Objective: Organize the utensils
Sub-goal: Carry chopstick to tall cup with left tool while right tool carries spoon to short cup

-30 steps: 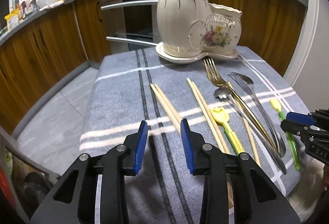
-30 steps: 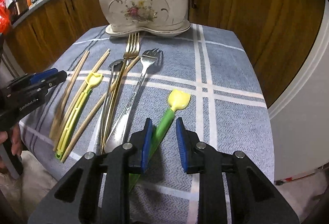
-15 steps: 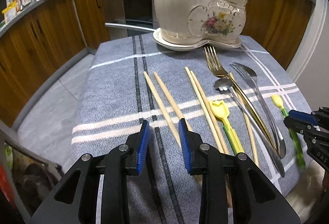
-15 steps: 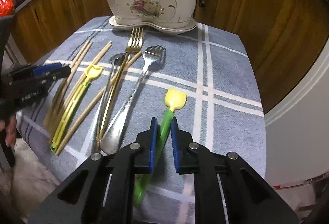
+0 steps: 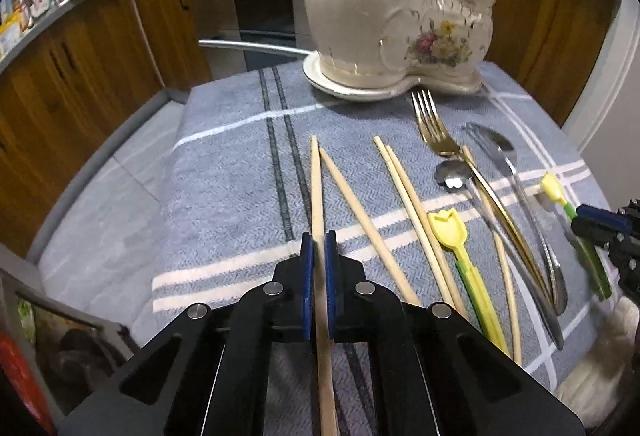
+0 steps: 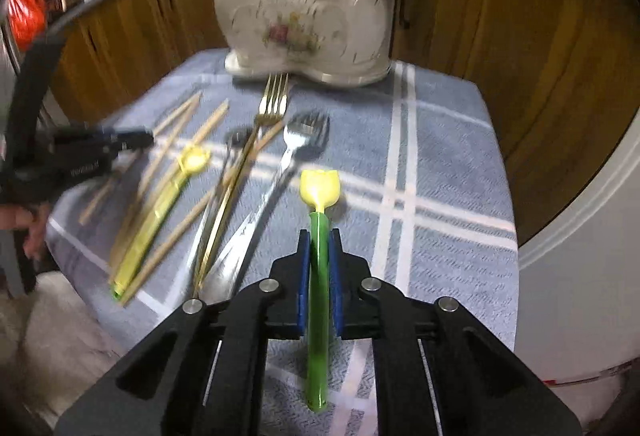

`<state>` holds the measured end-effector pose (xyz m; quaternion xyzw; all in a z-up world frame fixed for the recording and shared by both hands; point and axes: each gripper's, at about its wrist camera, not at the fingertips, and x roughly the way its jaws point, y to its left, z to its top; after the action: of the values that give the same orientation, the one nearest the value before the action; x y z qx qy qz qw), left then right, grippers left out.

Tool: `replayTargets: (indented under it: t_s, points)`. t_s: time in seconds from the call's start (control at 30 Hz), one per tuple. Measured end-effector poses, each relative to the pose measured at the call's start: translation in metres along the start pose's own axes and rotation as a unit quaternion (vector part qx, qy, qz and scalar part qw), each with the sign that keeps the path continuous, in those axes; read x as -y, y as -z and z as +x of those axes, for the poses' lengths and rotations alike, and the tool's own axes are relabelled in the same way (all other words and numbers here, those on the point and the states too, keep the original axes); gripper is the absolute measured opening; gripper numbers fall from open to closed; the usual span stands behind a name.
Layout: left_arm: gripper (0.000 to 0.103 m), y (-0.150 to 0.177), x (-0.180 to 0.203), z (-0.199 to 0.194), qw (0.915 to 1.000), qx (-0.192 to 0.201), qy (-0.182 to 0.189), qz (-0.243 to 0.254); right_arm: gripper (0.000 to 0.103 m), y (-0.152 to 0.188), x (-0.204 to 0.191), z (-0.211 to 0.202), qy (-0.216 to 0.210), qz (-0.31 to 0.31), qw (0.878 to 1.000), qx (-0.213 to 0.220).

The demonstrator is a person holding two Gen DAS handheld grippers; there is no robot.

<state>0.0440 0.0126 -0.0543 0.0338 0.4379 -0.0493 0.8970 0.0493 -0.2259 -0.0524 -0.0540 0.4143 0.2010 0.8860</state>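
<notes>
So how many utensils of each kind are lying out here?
Wooden chopsticks: 5
Gold metal fork: 1
Silver metal fork: 1
Silver metal spoon: 1
Yellow tulip-headed plastic sticks: 2
Total: 10

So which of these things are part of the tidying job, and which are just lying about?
Job:
left gripper, shut on a chopstick
right gripper, closing on the green tulip pick
gold fork
ceramic holder

Lying about:
striped cloth
wooden cabinets
</notes>
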Motion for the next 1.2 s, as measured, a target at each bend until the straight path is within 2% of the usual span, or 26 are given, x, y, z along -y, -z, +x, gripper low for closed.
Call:
replayTargets:
  t_s: [0.13,0.27,0.4,0.6,0.73,0.9,1.1,1.2]
  points:
    - [0.006,-0.001,-0.007,-0.025,0.9984,0.05,0.023,-0.012,0.009,-0.013,0.009,-0.022,-0.022,0.017,0.997,0.066]
    - [0.006,-0.016,-0.014,-0.051,0.9919,0.113,0.05,-0.03,0.009,-0.042,0.015,-0.036,-0.035,0.029,0.99,0.137]
    - [0.006,-0.046,-0.016,-0.08,0.9772,0.194,0.078,-0.037,0.009,-0.082,0.023,-0.041,-0.056,0.047,0.977,0.199]
    - [0.006,-0.11,-0.009,-0.09,0.9578,0.272,0.089,-0.028,0.009,-0.146,0.038,-0.027,-0.093,0.083,0.956,0.267]
    - [0.006,-0.157,-0.004,-0.075,0.9538,0.284,0.095,-0.027,0.009,-0.183,0.049,-0.006,-0.119,0.103,0.945,0.286]
    - [0.006,-0.2,0.003,-0.061,0.9445,0.314,0.089,-0.037,0.009,-0.21,0.054,0.02,-0.121,0.116,0.94,0.298]
    - [0.006,-0.215,0.013,-0.038,0.9363,0.348,0.042,-0.022,0.009,-0.21,0.052,0.042,-0.096,0.113,0.942,0.3]
    - [0.006,-0.211,0.012,-0.025,0.9347,0.354,0.023,-0.023,0.009,-0.207,0.05,0.052,-0.078,0.1,0.948,0.291]
